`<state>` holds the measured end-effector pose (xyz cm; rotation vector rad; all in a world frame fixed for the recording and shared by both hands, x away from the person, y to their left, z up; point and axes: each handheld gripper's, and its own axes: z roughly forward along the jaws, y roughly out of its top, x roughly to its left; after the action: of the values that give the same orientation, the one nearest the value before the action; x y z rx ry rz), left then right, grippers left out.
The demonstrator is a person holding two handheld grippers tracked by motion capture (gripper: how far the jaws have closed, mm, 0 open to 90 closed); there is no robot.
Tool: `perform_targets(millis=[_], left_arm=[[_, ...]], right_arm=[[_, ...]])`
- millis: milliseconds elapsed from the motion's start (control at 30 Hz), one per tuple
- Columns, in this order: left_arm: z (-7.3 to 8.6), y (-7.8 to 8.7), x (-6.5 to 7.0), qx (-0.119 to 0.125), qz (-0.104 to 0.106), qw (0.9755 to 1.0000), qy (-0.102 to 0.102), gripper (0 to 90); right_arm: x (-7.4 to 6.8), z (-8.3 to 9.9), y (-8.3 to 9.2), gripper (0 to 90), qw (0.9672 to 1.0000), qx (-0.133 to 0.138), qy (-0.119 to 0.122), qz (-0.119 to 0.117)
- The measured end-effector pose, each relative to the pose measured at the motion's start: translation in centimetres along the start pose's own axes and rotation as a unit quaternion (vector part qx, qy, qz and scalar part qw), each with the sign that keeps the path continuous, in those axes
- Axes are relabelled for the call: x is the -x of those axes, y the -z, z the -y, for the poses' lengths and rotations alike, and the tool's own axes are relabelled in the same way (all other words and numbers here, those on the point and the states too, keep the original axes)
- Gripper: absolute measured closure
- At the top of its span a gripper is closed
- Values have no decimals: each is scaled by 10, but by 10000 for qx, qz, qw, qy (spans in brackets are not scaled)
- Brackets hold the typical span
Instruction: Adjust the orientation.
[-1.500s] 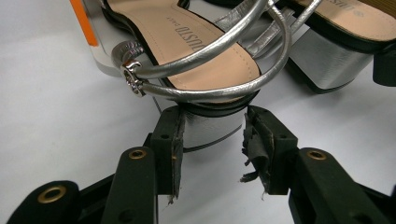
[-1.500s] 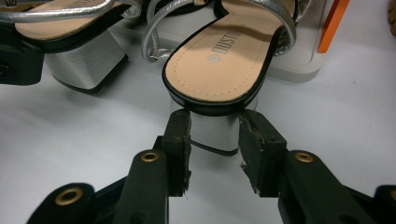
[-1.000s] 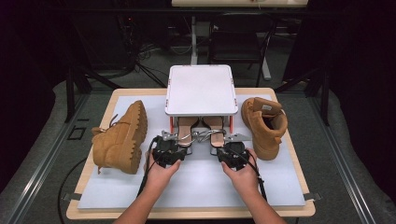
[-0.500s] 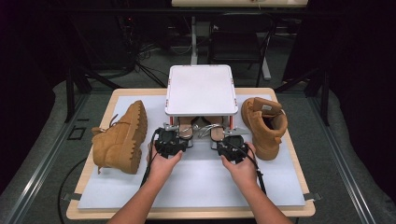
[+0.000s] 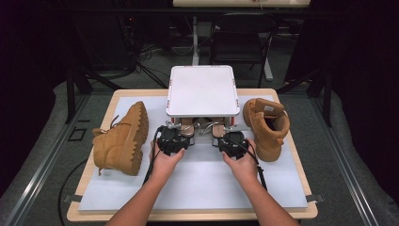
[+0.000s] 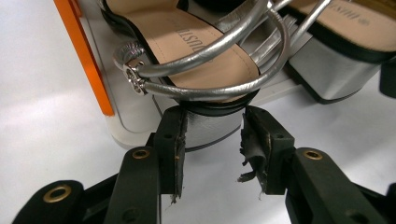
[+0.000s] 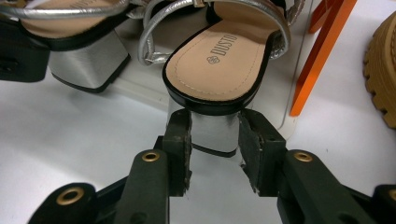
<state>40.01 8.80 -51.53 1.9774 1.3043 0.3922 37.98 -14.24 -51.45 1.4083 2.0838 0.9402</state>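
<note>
Two silver block-heel sandals lie on the bottom shelf of a small white rack with orange legs. My left gripper is shut on the silver heel of the left sandal, both pads against its sides. My right gripper is shut on the heel of the right sandal in the same way. From above, the left gripper and right gripper sit side by side at the rack's front edge, with the sandals' toes hidden under the top shelf.
A tan boot lies on its side left of the rack. A second tan boot stands upright on the right, its sole close to the rack's orange leg. A white mat covers the table.
Both hands have moved away from the person toward the rack, carrying the sandals farther in under the top shelf. The boots have not moved.
</note>
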Motion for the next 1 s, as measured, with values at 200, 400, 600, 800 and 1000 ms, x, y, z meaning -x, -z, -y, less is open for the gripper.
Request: perform_targets(millis=[200,400,600,800,1000], left_arm=[[-3,-3,-3,-9,-7,10000,14,600],[-4,-8,-2,28,-83,10000,13,600],[-5,-13,-3,30,-83,10000,30,600],[-5,-16,-2,133,-136,9998,37,599],[-3,-17,-2,196,-174,9996,50,591]], right_arm=[[2,-7,-5,646,10000,-10,-26,6],[1,-7,-12,647,10000,-2,-9,79],[2,-9,-18,647,9999,-66,16,111],[1,-10,-23,647,9997,-137,48,174],[0,-12,-28,646,9997,-92,42,211]])
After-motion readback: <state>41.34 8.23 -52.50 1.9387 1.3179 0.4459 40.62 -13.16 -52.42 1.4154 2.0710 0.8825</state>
